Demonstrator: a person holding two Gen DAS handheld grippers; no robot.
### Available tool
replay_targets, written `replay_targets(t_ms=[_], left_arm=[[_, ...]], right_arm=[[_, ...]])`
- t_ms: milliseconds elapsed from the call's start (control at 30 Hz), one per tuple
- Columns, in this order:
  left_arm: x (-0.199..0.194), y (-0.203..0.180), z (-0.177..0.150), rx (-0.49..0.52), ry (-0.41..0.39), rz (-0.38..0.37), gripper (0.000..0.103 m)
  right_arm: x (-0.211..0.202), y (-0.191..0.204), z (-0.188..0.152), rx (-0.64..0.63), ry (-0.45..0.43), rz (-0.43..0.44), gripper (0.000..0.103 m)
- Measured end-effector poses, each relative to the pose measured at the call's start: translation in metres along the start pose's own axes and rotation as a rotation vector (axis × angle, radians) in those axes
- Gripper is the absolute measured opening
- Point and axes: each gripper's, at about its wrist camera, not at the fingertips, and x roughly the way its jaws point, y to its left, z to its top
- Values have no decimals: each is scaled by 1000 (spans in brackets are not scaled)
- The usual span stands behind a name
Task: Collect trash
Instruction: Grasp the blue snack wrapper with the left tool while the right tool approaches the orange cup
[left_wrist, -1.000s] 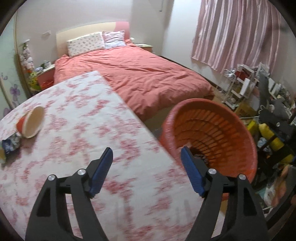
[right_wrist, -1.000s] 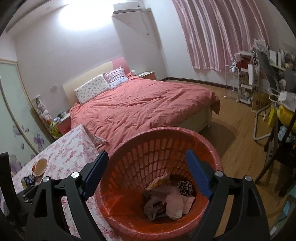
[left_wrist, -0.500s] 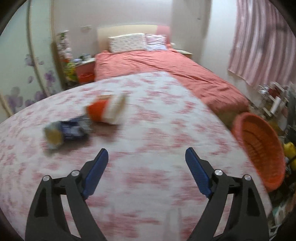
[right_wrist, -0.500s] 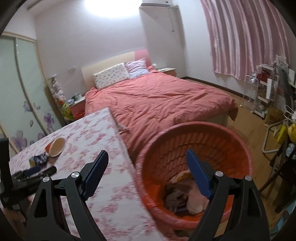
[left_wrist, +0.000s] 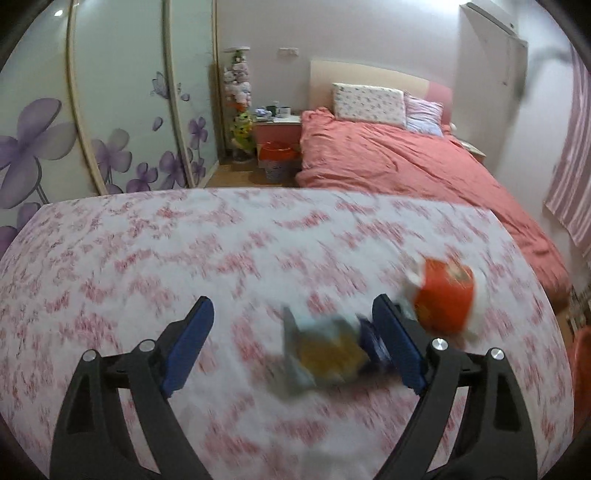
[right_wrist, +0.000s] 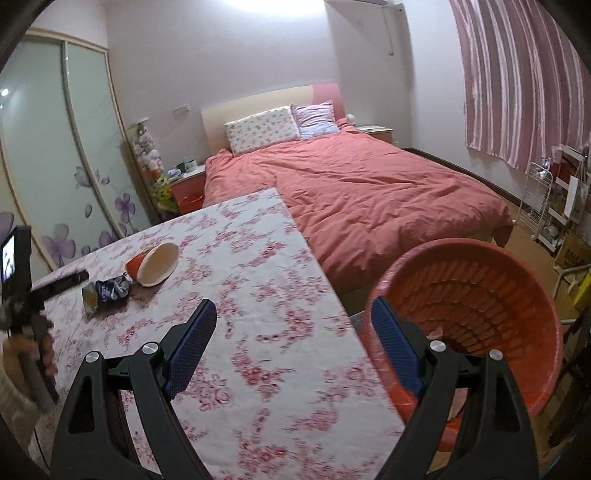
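Observation:
A crumpled yellow and blue snack wrapper (left_wrist: 328, 354) lies on the floral tablecloth (left_wrist: 184, 258), blurred, just inside my left gripper's right finger. A tipped red paper cup (left_wrist: 445, 299) lies beyond it to the right. My left gripper (left_wrist: 295, 343) is open and empty over the table. In the right wrist view the wrapper (right_wrist: 105, 291) and cup (right_wrist: 155, 264) lie at the table's left. My right gripper (right_wrist: 293, 347) is open and empty above the table's edge, beside the red basket (right_wrist: 480, 295). My left gripper's fingers (right_wrist: 59, 286) reach towards the wrapper from the left.
A bed with a pink cover (right_wrist: 362, 192) stands behind the table. A wardrobe with purple flowers (left_wrist: 92, 122) lines the left wall. A wire rack (right_wrist: 554, 199) and clutter stand at the right wall. A small red bin (left_wrist: 277, 158) sits by the bedside cabinet.
My left gripper has swung left from the basket and closed in on the wrapper and cup. My right gripper has turned left, away from over the basket, towards the table.

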Motion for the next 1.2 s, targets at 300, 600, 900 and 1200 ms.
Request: replay_targets(t_ms=[300, 600, 900, 1200], left_arm=[[34, 20, 1, -6, 93, -4, 78], [2, 18, -33, 51, 105, -149, 72], [-39, -2, -39, 132, -13, -222, 90], [-19, -28, -54, 195, 62, -273, 87]], right_arm=[[7, 24, -4, -44, 28, 23, 85], [4, 44, -8, -58, 33, 54, 85], [7, 70, -14, -85, 56, 83, 85], [12, 83, -19, -95, 88, 89, 85]])
